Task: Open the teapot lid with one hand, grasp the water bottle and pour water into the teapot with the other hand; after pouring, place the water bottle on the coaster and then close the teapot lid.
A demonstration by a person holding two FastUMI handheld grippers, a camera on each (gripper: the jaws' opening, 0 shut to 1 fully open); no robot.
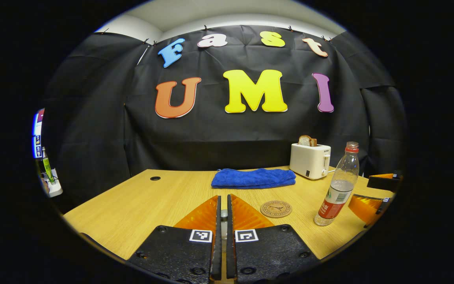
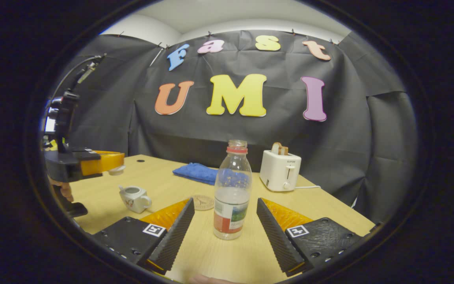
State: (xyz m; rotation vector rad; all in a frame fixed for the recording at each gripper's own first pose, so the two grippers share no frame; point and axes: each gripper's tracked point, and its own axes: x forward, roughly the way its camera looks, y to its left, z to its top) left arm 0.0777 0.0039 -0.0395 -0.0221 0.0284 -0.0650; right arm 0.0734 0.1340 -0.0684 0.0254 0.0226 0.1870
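Jaws of the right gripper [image 2: 224,221] are spread wide around the water bottle [image 2: 232,189], lower centre, and should be closed squarely on its labelled body, while the left gripper [image 1: 222,215] is clamped on the teapot lid [image 2: 116,170].
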